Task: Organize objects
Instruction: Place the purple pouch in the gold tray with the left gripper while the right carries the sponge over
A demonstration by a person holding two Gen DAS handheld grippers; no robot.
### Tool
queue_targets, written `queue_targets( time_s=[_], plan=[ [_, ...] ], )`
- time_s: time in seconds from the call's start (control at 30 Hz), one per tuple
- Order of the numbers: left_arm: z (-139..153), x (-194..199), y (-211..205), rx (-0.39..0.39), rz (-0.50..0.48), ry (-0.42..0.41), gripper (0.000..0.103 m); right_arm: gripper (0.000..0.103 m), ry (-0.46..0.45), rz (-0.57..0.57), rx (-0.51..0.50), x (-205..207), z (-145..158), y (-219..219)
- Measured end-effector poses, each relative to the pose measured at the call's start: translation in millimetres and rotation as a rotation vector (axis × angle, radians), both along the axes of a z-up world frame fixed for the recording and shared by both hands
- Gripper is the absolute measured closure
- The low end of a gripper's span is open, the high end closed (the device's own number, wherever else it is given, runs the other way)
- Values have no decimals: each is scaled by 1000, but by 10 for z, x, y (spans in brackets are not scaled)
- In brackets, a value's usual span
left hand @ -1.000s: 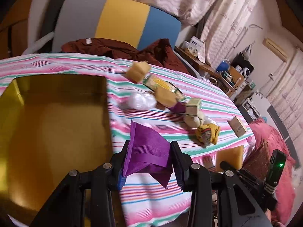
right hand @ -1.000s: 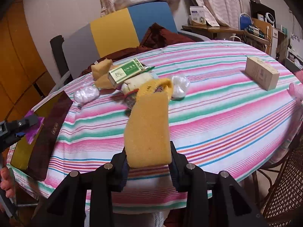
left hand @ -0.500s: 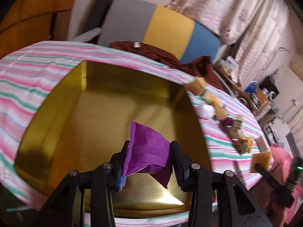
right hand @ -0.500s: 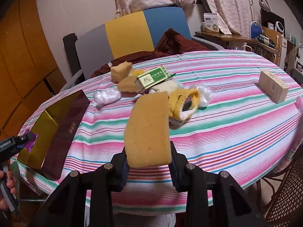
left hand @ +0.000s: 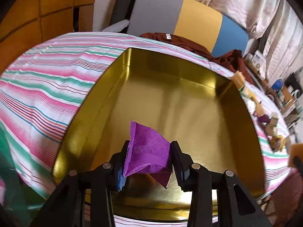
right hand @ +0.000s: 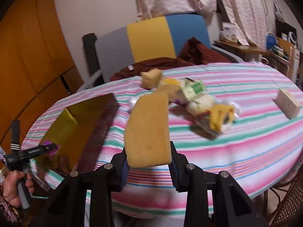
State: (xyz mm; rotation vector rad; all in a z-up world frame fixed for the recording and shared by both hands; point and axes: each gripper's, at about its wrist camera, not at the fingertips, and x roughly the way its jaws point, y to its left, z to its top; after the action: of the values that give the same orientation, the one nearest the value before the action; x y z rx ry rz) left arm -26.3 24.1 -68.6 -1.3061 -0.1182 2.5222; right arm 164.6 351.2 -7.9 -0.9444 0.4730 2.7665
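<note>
My left gripper (left hand: pixel 149 162) is shut on a purple packet (left hand: pixel 149 147) and holds it over the open gold-lined box (left hand: pixel 170 102), inside its near half. My right gripper (right hand: pixel 149 160) is shut on a big yellow sponge (right hand: pixel 149 130), held above the striped table to the right of the box (right hand: pixel 75 124). The left gripper (right hand: pixel 40 150) with the packet also shows in the right wrist view, at the box's near edge.
A pile of loose items lies mid-table: a small sponge cube (right hand: pixel 151 78), a green packet (right hand: pixel 195 89), a yellow sock (right hand: pixel 221 117), white bags. A small carton (right hand: pixel 288 104) sits at the right. A striped chair (right hand: pixel 151 39) with brown cloth stands behind the table.
My left gripper has swung left from over the tablecloth to over the gold box, packet still held. My right gripper with the sponge has moved left, toward the box.
</note>
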Motion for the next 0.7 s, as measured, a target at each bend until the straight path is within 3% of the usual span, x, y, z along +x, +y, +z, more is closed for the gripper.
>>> queue_targets(
  time_s=[0.2, 0.27, 0.33, 0.4, 0.53, 0.7],
  plan=[
    [-8, -23, -62, -28, 27, -1, 60, 68, 53, 91, 22, -176, 197, -318],
    [17, -27, -83, -31, 46, 8, 49, 68, 60, 114, 25, -228, 220, -395],
    [70, -7, -101, -35, 68, 24, 25, 68, 62, 141, 22, -308, 227, -479],
    [153, 37, -148, -12, 97, 57, 17, 67, 59, 162, 18, -363, 220, -557],
    [293, 95, -266, 30, 154, 118, 14, 67, 36, 210, 16, -468, 161, -732],
    [339, 72, -414, 98, 225, 116, 8, 67, -6, 268, 3, -611, 50, -920]
  ],
)
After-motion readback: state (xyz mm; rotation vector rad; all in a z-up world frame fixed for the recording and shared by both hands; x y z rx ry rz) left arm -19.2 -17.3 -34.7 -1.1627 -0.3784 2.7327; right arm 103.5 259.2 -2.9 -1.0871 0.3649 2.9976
